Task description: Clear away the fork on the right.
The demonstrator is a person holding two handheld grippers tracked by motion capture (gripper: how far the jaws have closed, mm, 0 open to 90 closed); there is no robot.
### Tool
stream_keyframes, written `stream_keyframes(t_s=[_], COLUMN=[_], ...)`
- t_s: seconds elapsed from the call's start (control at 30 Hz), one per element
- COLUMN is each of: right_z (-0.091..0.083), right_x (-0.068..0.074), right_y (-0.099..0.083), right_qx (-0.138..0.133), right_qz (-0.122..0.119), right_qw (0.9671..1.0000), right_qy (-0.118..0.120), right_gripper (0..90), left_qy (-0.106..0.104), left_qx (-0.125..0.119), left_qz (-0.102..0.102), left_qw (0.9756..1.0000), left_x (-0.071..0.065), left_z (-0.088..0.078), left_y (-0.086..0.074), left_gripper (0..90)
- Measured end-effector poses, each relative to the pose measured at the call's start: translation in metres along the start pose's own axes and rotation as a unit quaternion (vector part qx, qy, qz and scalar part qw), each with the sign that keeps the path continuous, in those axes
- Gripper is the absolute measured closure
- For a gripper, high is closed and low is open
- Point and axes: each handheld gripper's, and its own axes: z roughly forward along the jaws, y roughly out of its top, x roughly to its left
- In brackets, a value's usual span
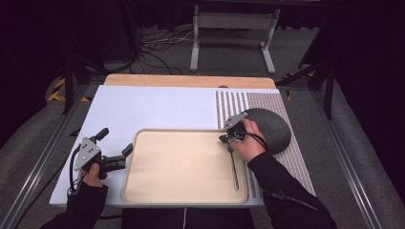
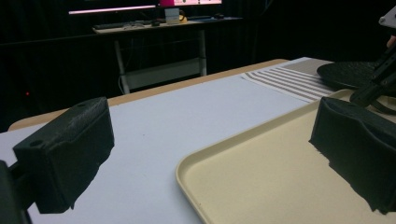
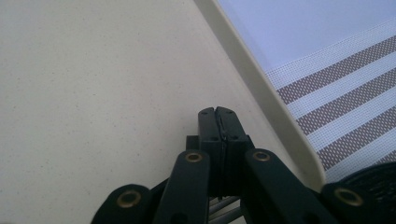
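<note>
A spoon (image 1: 233,164) is clamped in the tightly closed right hand-held gripper (image 1: 227,138) over the tray (image 1: 143,191). The left hand-held gripper (image 1: 125,153) is held wide open, empty, beside the tray on the counter (image 1: 143,107).

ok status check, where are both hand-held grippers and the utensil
Left hand-held gripper open, idle at tray's left edge. Right hand-held gripper shut over a metal utensil lying on the tray; grip unconfirmed. Dark bowl close behind the right hand.

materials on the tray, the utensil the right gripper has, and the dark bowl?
Tray: likely plastic, matte beige, faintly speckled, with a rounded moulded rim.
Fork (tines glimpsed in the right gripper view): looks like metal, a thin grey shaft with a dull sheen; the right gripper is shut on it.
Upturned bowl: dark grey, matte, finely textured; plastic or ceramic, can't tell which.
</note>
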Motion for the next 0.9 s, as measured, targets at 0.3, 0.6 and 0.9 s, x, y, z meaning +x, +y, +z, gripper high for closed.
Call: stream_keyframes(t_s=[0.3, 0.6, 0.9], right_z=[-0.012, -0.030, -0.059], right_x=[0.001, 0.002, 0.000], right_y=[0.006, 0.007, -0.009], right_qx=[-0.027, -0.106, -0.168], right_qz=[0.010, 0.043, 0.047], right_qw=[0.9996, 0.9934, 0.9847], right_qy=[0.004, -0.004, -0.009], right_gripper=[75.5, 27.9, 19.6], left_qy=[0.001, 0.002, 0.003], left_qx=[-0.001, -0.002, 0.001], left_qz=[0.000, -0.002, -0.001], left_qw=[1.0000, 1.0000, 1.0000], left_x=[0.000, 0.000, 0.000], left_z=[0.000, 0.001, 0.000], left_y=[0.000, -0.001, -0.001], left_gripper=[0.2, 0.2, 0.2])
